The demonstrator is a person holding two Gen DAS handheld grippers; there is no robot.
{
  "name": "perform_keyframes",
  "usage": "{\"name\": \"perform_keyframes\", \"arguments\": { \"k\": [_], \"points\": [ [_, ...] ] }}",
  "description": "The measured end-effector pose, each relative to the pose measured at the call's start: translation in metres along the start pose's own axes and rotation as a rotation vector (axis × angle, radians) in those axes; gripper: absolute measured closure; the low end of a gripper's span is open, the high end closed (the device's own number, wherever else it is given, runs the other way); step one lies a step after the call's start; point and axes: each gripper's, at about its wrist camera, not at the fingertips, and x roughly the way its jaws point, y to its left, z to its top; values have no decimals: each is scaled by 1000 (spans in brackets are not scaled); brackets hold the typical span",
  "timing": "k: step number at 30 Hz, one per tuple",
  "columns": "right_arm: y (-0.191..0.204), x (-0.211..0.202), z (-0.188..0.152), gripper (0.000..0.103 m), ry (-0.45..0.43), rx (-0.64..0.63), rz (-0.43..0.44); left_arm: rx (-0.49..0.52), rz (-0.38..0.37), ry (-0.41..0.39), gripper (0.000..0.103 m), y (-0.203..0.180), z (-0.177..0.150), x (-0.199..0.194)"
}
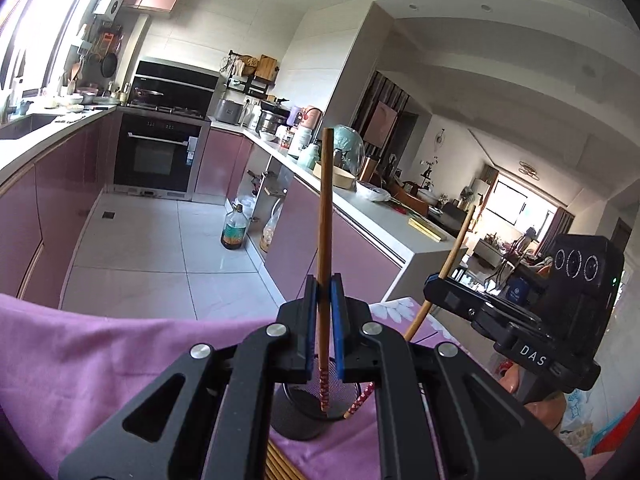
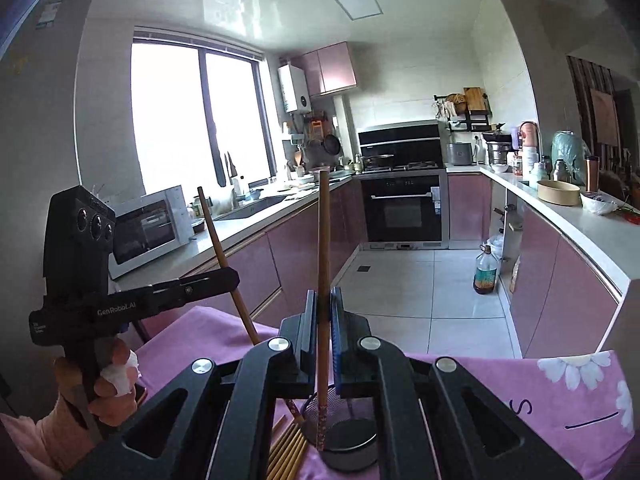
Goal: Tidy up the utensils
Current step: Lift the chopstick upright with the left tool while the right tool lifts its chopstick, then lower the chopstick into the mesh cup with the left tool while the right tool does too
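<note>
Fingers of the left gripper (image 1: 323, 300) are clamped on an upright chopstick (image 1: 325, 216), its patterned tip down inside a black mesh holder (image 1: 308, 412). The right gripper (image 2: 322, 316) fingers likewise pinch a second chopstick (image 2: 323, 248), whose lower end dips into the same holder. That holder stands on a purple cloth (image 1: 120, 344) covering the surface. More chopsticks (image 2: 286, 450) lie flat on the cloth just beside the holder. Beyond, pink kitchen cabinets (image 2: 304, 256) line the room.
</note>
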Motion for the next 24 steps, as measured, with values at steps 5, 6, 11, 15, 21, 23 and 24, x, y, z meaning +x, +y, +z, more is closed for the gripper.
{"name": "perform_keyframes", "arguments": {
  "k": [5,6,11,15,21,23,24],
  "points": [
    [-14,21,-9,98,40,12,-30,32,24,59,96,-9,-7,29],
    [-16,26,-12,98,57,14,-34,41,32,82,96,-10,-12,36],
    [-22,55,-30,98,178,37,-30,74,52,187,96,-5,-38,70],
    [-22,78,-42,98,286,43,-27,111,61,252,96,0,-54,89],
    [-24,97,-49,96,337,67,-49,123,100,302,94,14,-70,113],
    [-26,101,-51,95,340,83,-58,120,105,299,94,18,-74,116],
    [-27,101,-51,95,341,87,-59,121,107,295,94,19,-74,116]
  ]
}}
